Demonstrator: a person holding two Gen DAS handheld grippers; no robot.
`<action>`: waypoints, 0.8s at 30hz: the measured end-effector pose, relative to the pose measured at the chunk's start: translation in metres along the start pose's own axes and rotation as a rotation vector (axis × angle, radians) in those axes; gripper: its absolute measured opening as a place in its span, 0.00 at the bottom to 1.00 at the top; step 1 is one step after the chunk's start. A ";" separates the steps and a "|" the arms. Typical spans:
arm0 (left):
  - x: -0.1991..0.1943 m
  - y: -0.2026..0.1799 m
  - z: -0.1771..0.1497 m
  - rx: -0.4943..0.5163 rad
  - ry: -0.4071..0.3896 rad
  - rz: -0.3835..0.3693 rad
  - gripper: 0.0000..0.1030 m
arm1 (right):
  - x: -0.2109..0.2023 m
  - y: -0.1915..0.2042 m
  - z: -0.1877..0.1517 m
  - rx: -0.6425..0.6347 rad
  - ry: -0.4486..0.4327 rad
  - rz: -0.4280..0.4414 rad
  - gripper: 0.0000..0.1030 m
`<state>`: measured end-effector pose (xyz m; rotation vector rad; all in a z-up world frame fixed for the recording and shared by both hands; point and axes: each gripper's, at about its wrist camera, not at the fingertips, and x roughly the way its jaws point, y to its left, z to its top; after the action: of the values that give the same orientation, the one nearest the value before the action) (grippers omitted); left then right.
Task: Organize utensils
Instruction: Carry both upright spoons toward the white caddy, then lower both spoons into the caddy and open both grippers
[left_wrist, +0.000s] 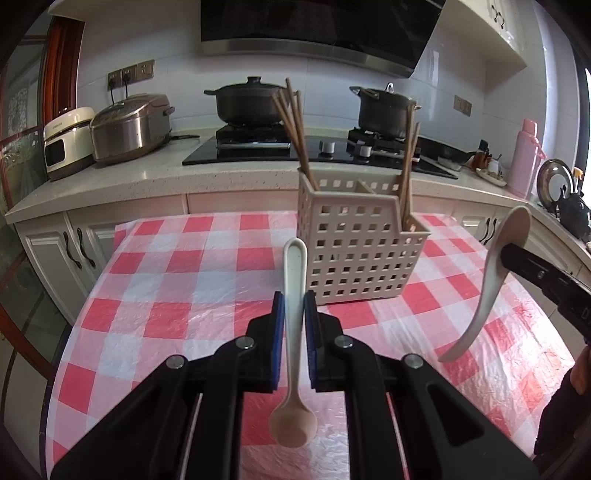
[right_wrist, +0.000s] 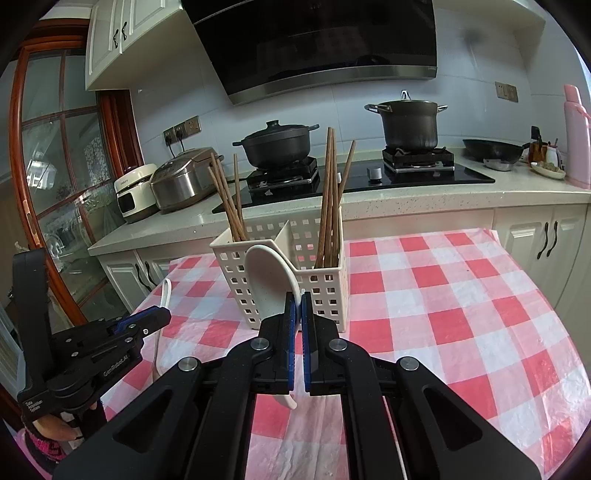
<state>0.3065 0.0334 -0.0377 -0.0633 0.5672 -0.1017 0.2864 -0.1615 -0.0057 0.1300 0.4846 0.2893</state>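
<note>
My left gripper (left_wrist: 294, 314) is shut on the handle of a beige spoon (left_wrist: 293, 369). The spoon hangs bowl down above the checked tablecloth (left_wrist: 166, 288), just in front of the white perforated utensil basket (left_wrist: 354, 258). Brown chopsticks (left_wrist: 295, 129) stand in the basket's left and right compartments. My right gripper (right_wrist: 298, 306) is shut on a white soup spoon (right_wrist: 266, 280), bowl up, close in front of the basket (right_wrist: 325, 295). In the left wrist view the right gripper (left_wrist: 509, 253) holds this spoon (left_wrist: 491, 288) to the right of the basket. The left gripper (right_wrist: 162, 317) shows at the right wrist view's lower left.
Behind the table runs a counter (left_wrist: 147, 177) with a black hob, two dark pots (left_wrist: 247, 101), two rice cookers (left_wrist: 129, 125) and a pink flask (left_wrist: 526, 158). White cabinets (right_wrist: 535, 240) stand below. A hand (right_wrist: 55, 428) grips the left tool.
</note>
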 end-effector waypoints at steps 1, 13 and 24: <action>-0.004 -0.001 0.000 0.002 -0.009 -0.002 0.10 | -0.002 0.000 0.001 -0.001 -0.006 -0.003 0.04; -0.037 -0.035 0.063 0.058 -0.160 -0.043 0.10 | 0.010 -0.013 0.052 0.014 -0.083 -0.014 0.04; -0.026 -0.049 0.159 0.005 -0.286 -0.071 0.10 | 0.049 -0.013 0.111 -0.002 -0.122 -0.012 0.04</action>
<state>0.3665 -0.0071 0.1141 -0.0914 0.2790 -0.1599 0.3842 -0.1650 0.0676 0.1416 0.3645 0.2681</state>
